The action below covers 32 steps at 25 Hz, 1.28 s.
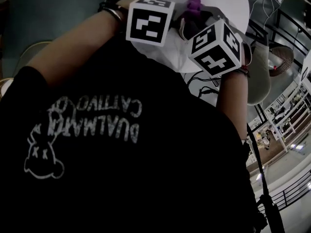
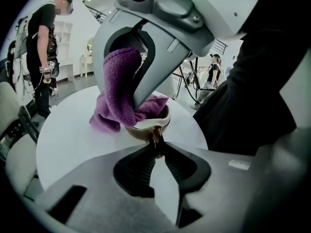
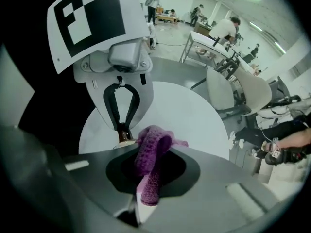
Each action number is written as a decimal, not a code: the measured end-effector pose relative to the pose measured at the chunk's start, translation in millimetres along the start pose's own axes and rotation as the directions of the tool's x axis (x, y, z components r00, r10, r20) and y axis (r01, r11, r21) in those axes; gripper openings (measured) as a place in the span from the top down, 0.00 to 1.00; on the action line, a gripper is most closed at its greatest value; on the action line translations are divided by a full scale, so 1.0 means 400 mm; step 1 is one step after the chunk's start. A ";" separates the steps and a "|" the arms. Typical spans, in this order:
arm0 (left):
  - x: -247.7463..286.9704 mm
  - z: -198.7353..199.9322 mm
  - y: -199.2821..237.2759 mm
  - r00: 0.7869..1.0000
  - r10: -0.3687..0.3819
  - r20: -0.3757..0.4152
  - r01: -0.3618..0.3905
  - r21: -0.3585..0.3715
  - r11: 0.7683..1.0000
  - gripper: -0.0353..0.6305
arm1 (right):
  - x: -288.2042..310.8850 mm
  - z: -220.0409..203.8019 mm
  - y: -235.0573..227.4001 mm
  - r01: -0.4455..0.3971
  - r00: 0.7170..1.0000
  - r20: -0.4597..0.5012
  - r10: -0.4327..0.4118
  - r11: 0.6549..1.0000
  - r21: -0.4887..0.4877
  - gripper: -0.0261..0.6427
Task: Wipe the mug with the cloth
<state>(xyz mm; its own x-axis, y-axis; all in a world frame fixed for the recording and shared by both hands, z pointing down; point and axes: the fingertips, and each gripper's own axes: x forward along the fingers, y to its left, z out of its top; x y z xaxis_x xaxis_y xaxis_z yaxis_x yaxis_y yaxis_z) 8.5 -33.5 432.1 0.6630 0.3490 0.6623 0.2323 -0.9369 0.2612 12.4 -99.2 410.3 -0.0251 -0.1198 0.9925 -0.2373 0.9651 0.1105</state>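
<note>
Closest in, my left claw [image 2: 156,147] is pinched tight on the mug's handle [image 2: 155,134], a thin brown loop held only at the tips. Beyond it the mug [image 2: 141,130] sits low over the white table [image 2: 68,140]; whether it rests there or hangs just clear I cannot tell. My right claw [image 3: 149,155] points straight down from above, clamped on the purple cloth [image 3: 154,142], with its tips and a wad of cloth pushed into the mug's mouth. More cloth spills over the rim and down beside the mug.

Trouble, as I judge it, lies in that small hold. If the right claw twists or presses hard, the mug may swivel about the handle, or slip free and tip. The loose tail could catch on the rim and pull the cloth from my jaws. Wiping too near the handle could knock my two claws together.
</note>
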 end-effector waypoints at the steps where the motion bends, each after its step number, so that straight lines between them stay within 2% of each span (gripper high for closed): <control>1: -0.003 -0.005 -0.003 1.000 0.000 -0.001 0.000 0.003 1.000 0.85 | 0.003 0.007 0.002 -0.015 1.000 -0.009 0.015 1.000 -0.024 0.91; 9: -0.009 -0.009 -0.008 1.000 -0.007 -0.003 0.007 0.014 1.000 0.85 | 0.032 0.035 -0.007 -0.143 0.989 -0.032 0.142 0.988 -0.058 0.91; 16: -0.007 -0.023 0.003 1.000 0.005 -0.005 -0.005 -0.011 1.000 0.85 | 0.075 0.053 -0.013 -0.194 0.981 -0.045 0.191 0.978 -0.073 0.91; 19: -0.009 -0.012 0.003 1.000 0.005 0.022 -0.004 -0.026 1.000 0.85 | 0.087 0.054 -0.009 -0.218 0.976 -0.048 0.214 0.973 -0.075 0.91; 24: -0.012 -0.011 0.003 1.000 0.017 0.027 -0.016 -0.041 0.999 0.85 | 0.109 0.060 -0.009 -0.252 0.968 -0.025 0.251 0.966 -0.053 0.91; 32: -0.022 -0.017 -0.001 0.999 0.031 -0.017 -0.032 -0.056 0.998 0.85 | 0.135 0.077 -0.008 -0.341 0.939 0.039 0.341 0.940 -0.007 0.90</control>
<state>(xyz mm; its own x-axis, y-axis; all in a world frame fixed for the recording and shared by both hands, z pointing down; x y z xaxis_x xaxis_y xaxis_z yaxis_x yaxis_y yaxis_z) -2.3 -36.0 430.9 0.6580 0.3198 0.6818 0.1707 -0.9451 0.2785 -18.1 -115.7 461.9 -0.1422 0.2071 0.9679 -0.2079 0.9498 -0.2338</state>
